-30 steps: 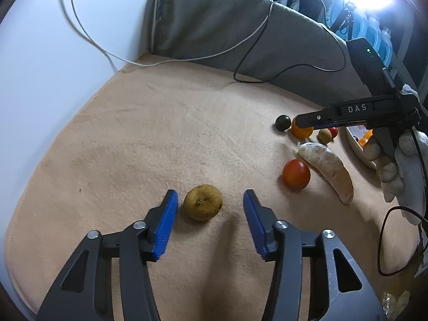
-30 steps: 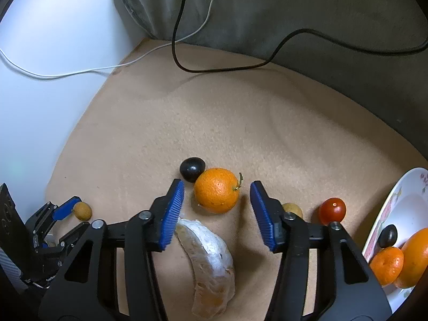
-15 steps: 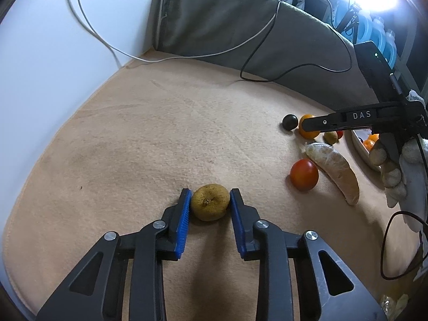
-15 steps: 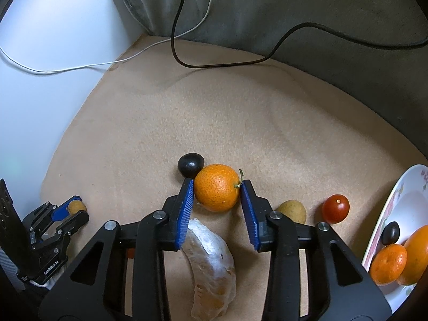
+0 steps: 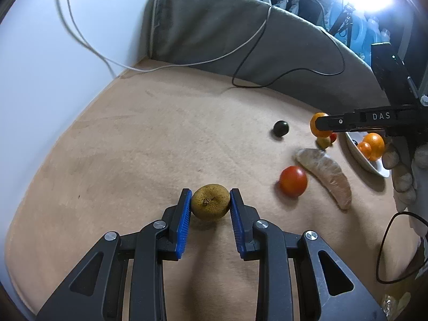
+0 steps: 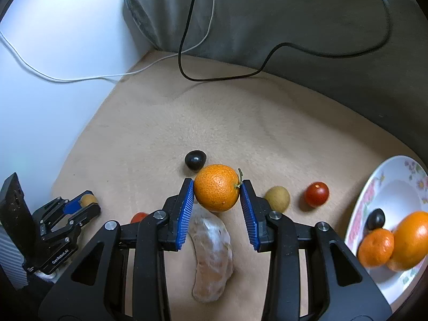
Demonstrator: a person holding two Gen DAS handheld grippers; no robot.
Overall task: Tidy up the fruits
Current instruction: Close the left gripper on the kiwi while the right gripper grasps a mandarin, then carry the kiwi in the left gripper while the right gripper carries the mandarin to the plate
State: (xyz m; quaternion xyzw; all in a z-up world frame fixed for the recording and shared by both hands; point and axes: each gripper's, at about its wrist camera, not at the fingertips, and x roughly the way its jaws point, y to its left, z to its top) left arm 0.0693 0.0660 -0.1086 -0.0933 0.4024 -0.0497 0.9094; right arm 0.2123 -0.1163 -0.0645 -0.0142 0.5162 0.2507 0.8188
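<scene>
In the left wrist view my left gripper [image 5: 210, 206] is shut on a brownish-yellow round fruit [image 5: 210, 204] that rests low on the tan mat [image 5: 160, 133], with a blue pad pressed to each side. My right gripper [image 6: 216, 190] is shut on an orange mandarin [image 6: 216, 187] with a short green stem, held a little above the mat and over a peeled citrus segment [image 6: 211, 248]. A flowered white plate [image 6: 388, 187] at the right holds two oranges and a small dark fruit. The right wrist view also shows the left gripper [image 6: 80, 203] at the lower left.
Loose on the mat lie a dark plum [image 6: 195, 159], a small yellow-green fruit [image 6: 277, 198], a cherry tomato [image 6: 317, 194] and a bigger red tomato [image 5: 293, 180]. A grey cushion [image 6: 267, 13] with black and white cables borders the back; a white wall stands at the left.
Both grippers went from open to shut, the left on the brownish fruit and the right on the mandarin. The right gripper has since lifted the mandarin slightly off the mat.
</scene>
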